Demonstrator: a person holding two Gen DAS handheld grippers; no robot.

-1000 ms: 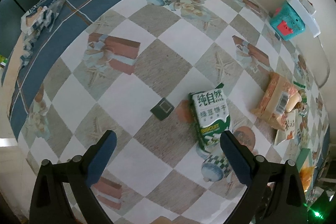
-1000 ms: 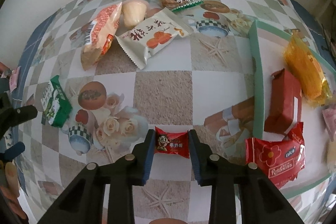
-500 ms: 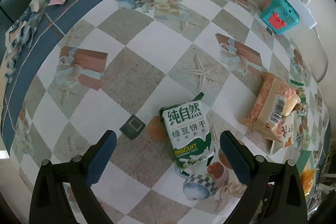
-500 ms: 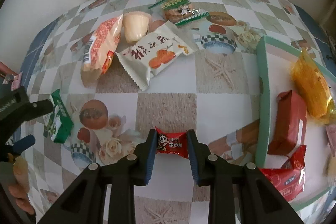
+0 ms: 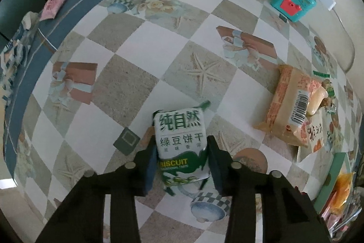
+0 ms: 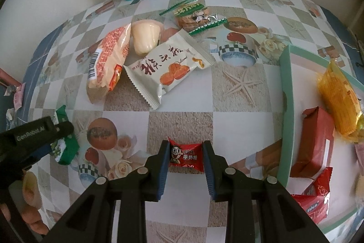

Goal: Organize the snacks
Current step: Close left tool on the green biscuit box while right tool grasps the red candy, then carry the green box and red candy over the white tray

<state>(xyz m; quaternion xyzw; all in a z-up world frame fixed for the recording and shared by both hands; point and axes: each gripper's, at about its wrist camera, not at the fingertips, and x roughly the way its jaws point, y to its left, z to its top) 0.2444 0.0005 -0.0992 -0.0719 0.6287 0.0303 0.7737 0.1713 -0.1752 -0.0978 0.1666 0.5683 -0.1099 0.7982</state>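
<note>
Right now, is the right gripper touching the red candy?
Touching. The right wrist view shows the right gripper with both pads pressed against the red candy's sides.

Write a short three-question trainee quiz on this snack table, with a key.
1. True or false: the right tongs hold a red candy.
2. Which packet sits between the left tongs? A) green biscuit packet B) orange noodle packet C) white pastry packet
3. Fill in: the red box lies inside the green-rimmed ____.

Key: 1 true; 2 A, with the tongs closing on it; 3 tray.
</note>
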